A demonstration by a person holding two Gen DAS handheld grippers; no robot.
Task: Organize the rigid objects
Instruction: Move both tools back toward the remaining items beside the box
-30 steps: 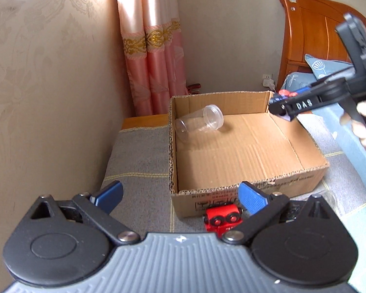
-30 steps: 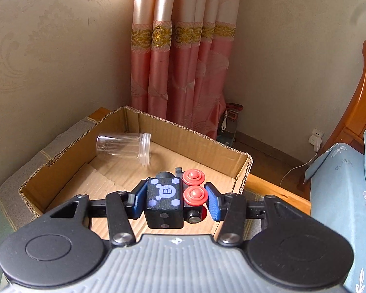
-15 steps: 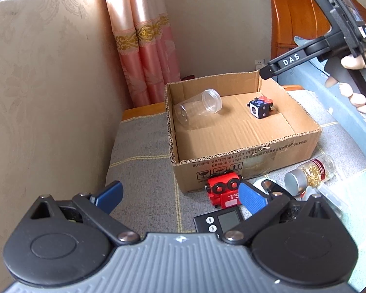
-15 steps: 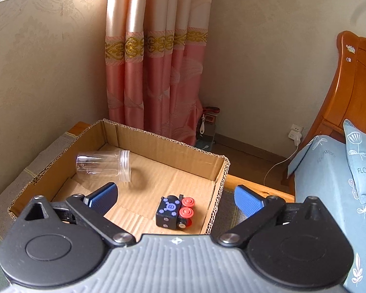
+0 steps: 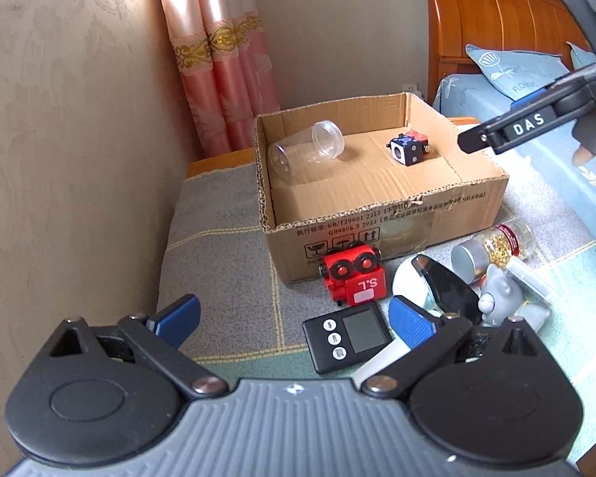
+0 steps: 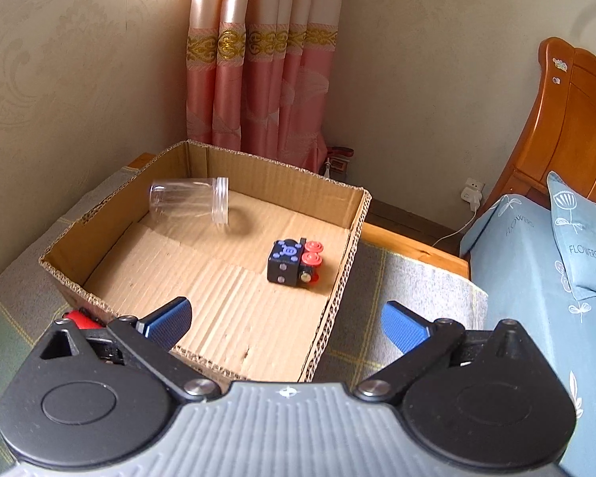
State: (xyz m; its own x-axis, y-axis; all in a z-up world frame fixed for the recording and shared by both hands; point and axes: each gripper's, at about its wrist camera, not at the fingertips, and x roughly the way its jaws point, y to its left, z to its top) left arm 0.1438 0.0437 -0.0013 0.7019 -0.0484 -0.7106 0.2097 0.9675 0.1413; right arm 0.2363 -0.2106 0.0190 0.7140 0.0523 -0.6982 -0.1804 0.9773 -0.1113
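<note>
An open cardboard box (image 5: 385, 214) (image 6: 339, 278) holds a clear plastic jar (image 5: 306, 151) (image 6: 190, 202) on its side and a black cube toy with red buttons (image 5: 409, 148) (image 6: 296, 262). In front of the box lie a red toy robot (image 5: 353, 276), a black digital timer (image 5: 347, 336), a black-and-white object (image 5: 437, 290), a jar of gold bits (image 5: 492, 248) and a grey figurine (image 5: 504, 298). My left gripper (image 5: 294, 320) is open and empty, above the timer. My right gripper (image 6: 284, 322) is open and empty, raised over the box's near right side; it also shows in the left wrist view (image 5: 512, 127).
The box and objects rest on a grey checked cloth (image 5: 218, 238). A beige wall (image 5: 59, 159) stands close on the left. Pink curtains (image 6: 266, 79) hang behind. A wooden headboard (image 6: 568, 127) and blue pillows (image 6: 576, 246) are at the right.
My right gripper opened and let the cube toy go into the box, then drew up and back. My left gripper pulled back and up, bringing the objects in front of the box into view.
</note>
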